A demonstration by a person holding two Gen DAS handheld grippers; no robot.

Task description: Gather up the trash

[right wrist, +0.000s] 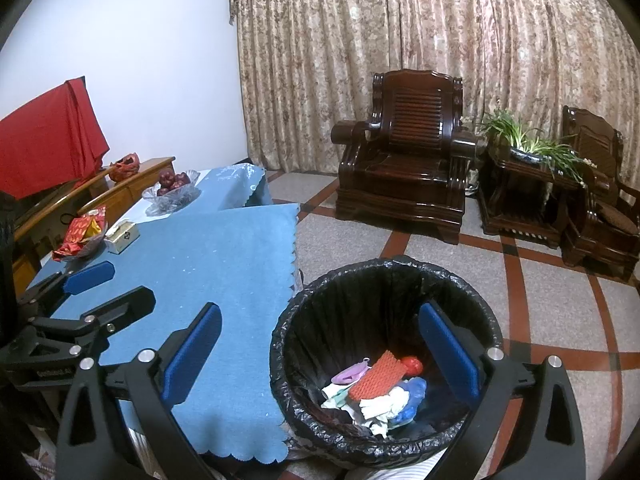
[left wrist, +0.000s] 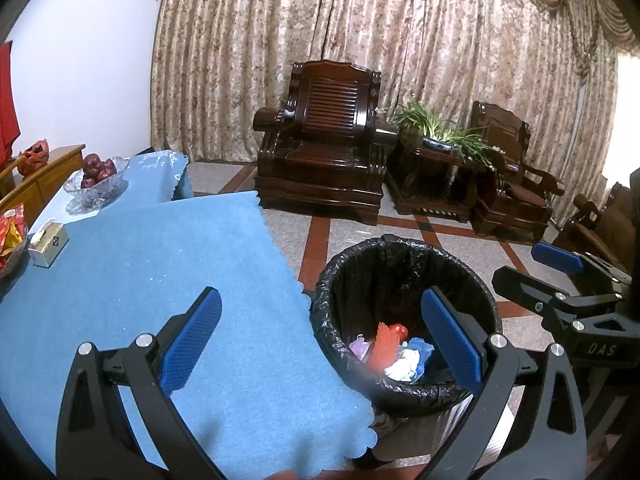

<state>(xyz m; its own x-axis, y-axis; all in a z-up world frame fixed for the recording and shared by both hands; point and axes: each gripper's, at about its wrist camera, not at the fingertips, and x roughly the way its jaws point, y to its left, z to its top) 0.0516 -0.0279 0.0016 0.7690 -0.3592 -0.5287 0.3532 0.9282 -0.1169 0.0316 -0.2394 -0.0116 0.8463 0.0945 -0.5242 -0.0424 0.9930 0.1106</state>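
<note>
A bin [right wrist: 384, 360] is standing on the floor [right wrist: 540, 280] just right of the worktop [right wrist: 208, 280], with trash [right wrist: 376, 388] lying inside; armchairs [right wrist: 404, 152] are sitting behind.

Two armchairs [right wrist: 404, 160]; one bin [right wrist: 384, 360]; one fruit bowl [right wrist: 172, 196].

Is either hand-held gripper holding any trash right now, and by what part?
Nothing is held. The left hand-held gripper and right hand-held gripper are both open and empty above the trash bin.
</note>
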